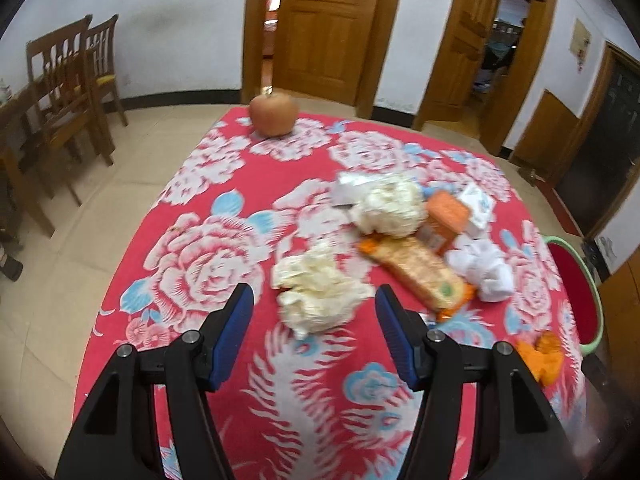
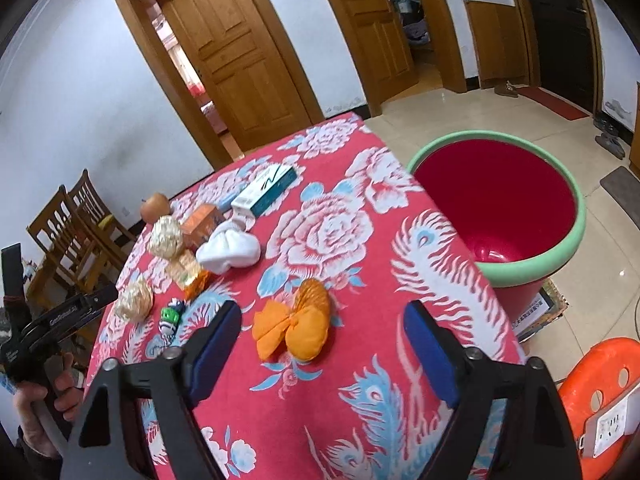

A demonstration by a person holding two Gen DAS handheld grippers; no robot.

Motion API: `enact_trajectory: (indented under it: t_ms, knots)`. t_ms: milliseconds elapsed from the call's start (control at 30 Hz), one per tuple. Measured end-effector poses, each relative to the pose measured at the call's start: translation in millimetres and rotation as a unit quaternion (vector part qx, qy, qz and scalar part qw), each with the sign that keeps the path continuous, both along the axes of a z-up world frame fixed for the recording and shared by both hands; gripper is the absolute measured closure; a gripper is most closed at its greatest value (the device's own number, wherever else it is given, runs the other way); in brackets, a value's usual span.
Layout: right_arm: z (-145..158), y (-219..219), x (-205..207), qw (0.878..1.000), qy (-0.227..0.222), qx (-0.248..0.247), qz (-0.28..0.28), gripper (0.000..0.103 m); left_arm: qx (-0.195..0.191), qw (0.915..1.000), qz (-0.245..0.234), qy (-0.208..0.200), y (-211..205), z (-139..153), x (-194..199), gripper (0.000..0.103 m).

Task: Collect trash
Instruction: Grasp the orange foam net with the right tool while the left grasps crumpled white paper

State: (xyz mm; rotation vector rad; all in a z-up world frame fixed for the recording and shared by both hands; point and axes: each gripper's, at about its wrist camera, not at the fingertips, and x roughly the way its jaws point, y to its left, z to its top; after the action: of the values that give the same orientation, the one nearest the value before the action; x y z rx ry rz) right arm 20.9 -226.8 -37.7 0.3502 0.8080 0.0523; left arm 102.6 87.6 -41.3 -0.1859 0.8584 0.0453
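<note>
My left gripper (image 1: 314, 312) is open, with a crumpled cream paper wad (image 1: 316, 294) lying on the cloth between its fingertips. Beyond it lie a second cream wad (image 1: 390, 208), an orange wrapper (image 1: 420, 270), an orange box (image 1: 446, 218) and a white tissue wad (image 1: 480, 266). My right gripper (image 2: 322, 320) is open above orange peel (image 2: 296, 326); the peel also shows in the left wrist view (image 1: 542, 354). The red bin with a green rim (image 2: 532, 264) stands beside the table at the right.
An apple (image 1: 274, 114) sits at the table's far edge. A white and teal carton (image 2: 266, 190) and a small green wrapper (image 2: 172, 314) lie on the red floral cloth (image 2: 332, 232). Wooden chairs (image 1: 76, 80) stand left; an orange stool (image 2: 600, 392) stands right.
</note>
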Motion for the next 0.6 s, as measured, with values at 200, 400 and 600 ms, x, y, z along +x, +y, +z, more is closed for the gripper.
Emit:
enact_trajectory:
  t_ms: [200, 400, 600]
  knots:
    - [-14, 8, 6, 1.000, 0.022, 0.004, 0.009, 0.031, -0.018, 0.9995, -0.011, 0.026, 5, -19, 11, 0.040]
    - [-18, 14, 8, 1.000, 0.023, 0.002, 0.017, 0.040, -0.022, 0.9994, -0.018, 0.022, 2, -27, 19, 0.044]
    - [-25, 17, 13, 0.999, 0.037, 0.011, 0.024, 0.056, -0.032, 0.9990, -0.029, 0.013, 2, -31, 24, 0.067]
